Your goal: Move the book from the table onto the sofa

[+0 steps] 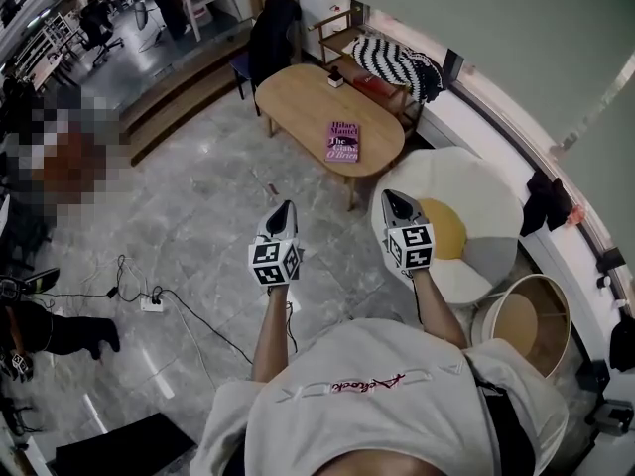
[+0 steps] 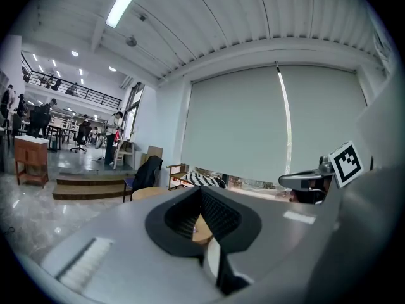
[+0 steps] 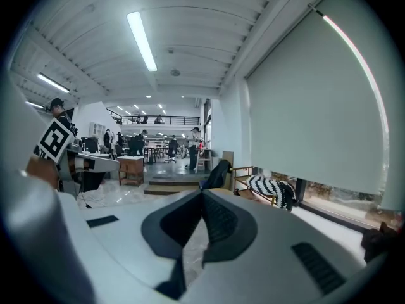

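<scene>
The purple paperback book is seen lying untouched on the oval wooden worktop, near its front edge. Nothing is judged done. The left claw and right claw (both clenched, empty) are held short of the worktop, so pick-up and transfer are left.

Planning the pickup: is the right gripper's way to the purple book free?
Probably yes: nothing stands between the right gripper and the book at the table's edge; its jaws are shut, though.
</scene>
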`<state>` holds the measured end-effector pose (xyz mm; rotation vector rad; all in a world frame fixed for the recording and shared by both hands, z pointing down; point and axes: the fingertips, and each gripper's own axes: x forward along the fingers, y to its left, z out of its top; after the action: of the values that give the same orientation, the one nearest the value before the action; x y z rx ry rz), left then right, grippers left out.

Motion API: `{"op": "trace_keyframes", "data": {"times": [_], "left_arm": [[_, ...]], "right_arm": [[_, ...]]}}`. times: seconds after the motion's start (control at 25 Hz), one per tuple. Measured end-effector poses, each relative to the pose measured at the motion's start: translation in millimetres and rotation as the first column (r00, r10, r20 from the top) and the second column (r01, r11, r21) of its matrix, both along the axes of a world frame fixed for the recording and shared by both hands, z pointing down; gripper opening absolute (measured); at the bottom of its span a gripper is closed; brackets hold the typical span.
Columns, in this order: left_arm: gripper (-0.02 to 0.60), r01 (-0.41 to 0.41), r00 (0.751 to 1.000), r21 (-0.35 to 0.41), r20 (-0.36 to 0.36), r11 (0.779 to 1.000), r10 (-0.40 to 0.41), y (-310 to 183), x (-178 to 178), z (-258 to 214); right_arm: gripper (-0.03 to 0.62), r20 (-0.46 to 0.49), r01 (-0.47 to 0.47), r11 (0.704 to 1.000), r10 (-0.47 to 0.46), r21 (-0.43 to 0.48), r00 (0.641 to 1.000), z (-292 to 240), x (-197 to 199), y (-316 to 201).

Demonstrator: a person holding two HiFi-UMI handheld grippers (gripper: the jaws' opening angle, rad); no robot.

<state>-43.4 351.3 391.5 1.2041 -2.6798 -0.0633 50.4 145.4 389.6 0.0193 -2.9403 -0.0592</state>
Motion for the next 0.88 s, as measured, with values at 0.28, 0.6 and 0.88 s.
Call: {"op": "trace_keyframes", "data": {"times": [0.28, 0.6, 0.88], "left_arm": [[0.009, -0.003, 1.000, -0.002, -0.003, 1.000, 0.003, 5, -3, -1], [0.009, -0.018, 1.000, -0.007, 0.005, 1.000, 0.018, -4, -5, 1], [0.009, -0.020, 1.000, 0.004, 0.015, 1.000, 0.020, -19, -23, 0]], "right_arm": [[0.008, -0.007, 0.002, 1.000, -0.002, -0.001, 1.000, 1, 0, 5], [0.008, -0.007, -0.001, 1.000, 0.001, 0.001, 1.000, 5, -2, 0], [0.008, 0.000, 0.004, 1.000, -0.004, 0.012, 1.000, 5, -21, -9]]}}
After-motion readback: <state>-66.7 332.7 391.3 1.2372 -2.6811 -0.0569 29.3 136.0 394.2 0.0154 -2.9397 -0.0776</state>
